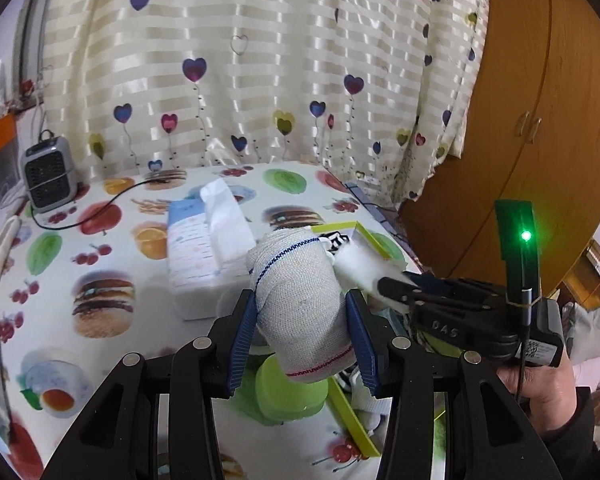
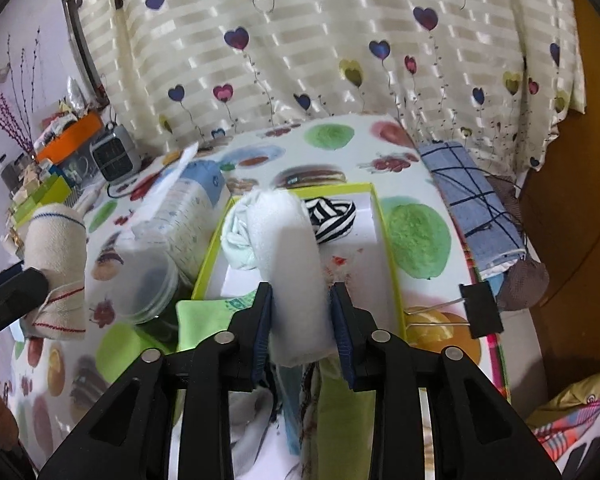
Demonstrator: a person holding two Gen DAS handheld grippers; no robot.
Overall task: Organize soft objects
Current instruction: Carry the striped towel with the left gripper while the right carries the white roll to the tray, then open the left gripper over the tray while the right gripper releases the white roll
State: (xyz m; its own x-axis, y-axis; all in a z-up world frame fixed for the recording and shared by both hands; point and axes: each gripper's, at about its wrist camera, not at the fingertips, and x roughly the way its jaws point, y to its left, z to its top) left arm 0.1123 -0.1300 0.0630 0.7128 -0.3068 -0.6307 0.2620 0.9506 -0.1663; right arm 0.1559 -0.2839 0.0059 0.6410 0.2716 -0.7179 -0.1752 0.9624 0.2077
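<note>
Right wrist: striped roll (image 2: pixel 332 220) in green-rimmed box (image 2: pixel 384 220) (both tongs (image 2: pixel 302 320) (image 1: pixel 302 338) gripping rolled cloths).

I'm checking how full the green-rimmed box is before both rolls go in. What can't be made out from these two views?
- Left wrist view: most of the green-rimmed box is hidden behind the beige roll in the left tongs.
- Right wrist view: the box floor's near part is hidden behind the white roll in the right tongs.
- Right wrist view: the cloths under the tongs are blurred and cut off by the tool.
</note>
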